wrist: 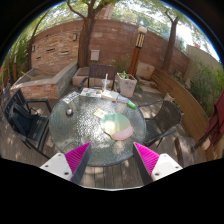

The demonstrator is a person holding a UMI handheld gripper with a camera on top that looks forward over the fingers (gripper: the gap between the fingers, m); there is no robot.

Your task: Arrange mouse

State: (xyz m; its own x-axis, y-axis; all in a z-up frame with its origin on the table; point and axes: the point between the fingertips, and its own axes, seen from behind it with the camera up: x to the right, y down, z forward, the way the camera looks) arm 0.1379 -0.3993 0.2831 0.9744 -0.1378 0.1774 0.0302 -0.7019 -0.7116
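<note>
A round glass table [80, 122] stands on a wooden deck, beyond my fingers. On it lies a round pastel pad [121, 128] near the front right rim, with a small pale object that may be the mouse [103, 114] just behind it; it is too small to be sure. My gripper [112, 160] is open and empty, its two pink pads [76, 156] wide apart, held above the deck boards short of the table.
Dark metal chairs [24, 112] stand left of the table and another [168, 112] at the right. A potted plant [127, 83] and small items sit on the table's far side. A brick wall [100, 45] and stone counter [48, 80] lie beyond.
</note>
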